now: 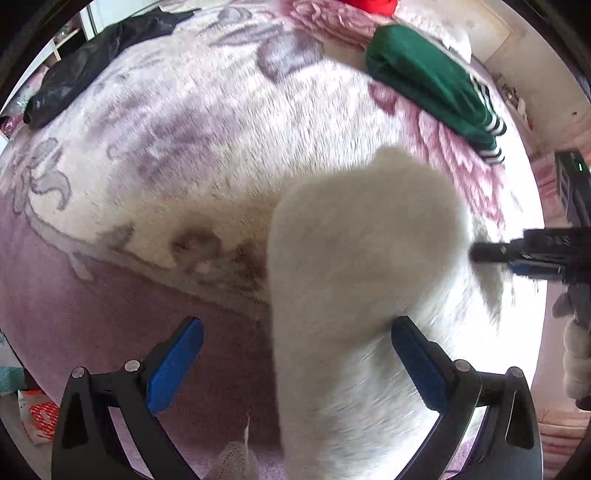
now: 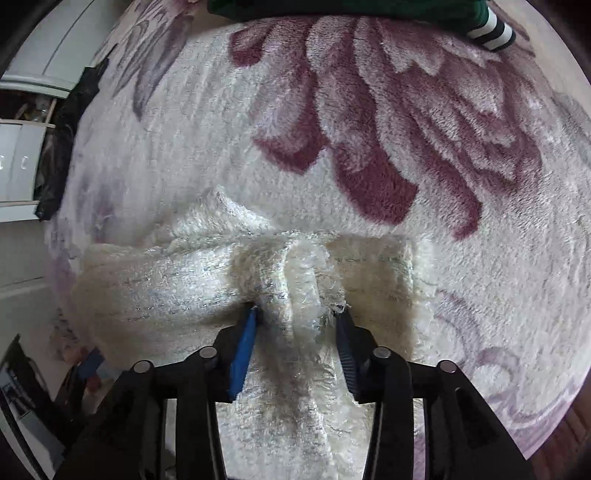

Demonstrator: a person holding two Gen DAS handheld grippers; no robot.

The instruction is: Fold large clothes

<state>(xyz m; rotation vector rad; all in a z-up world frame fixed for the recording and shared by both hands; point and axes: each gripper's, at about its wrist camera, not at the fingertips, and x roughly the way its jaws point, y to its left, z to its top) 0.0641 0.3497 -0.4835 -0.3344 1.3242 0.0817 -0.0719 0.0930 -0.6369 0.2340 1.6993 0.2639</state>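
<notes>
Cream, fuzzy knit sweater (image 2: 288, 280) lay on the floral plush blanket (image 2: 369, 147). Our right gripper (image 2: 297, 325) pinched a bunched ridge of it; our left gripper (image 1: 295, 354) stood spread around a hanging fold. We judged it soft, limp, best gripped at gathered edges.

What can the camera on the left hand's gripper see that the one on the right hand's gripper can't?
Only the left wrist view shows the open left gripper, the right gripper seen from the side at the cloth's far edge, a red garment and a grey plush toy.

Only the right wrist view shows the right gripper's fingers pinching a bunched fold of the fuzzy white garment, plus a white cabinet.

Both show that white garment, the floral blanket, the folded green garment and the black garment.
</notes>
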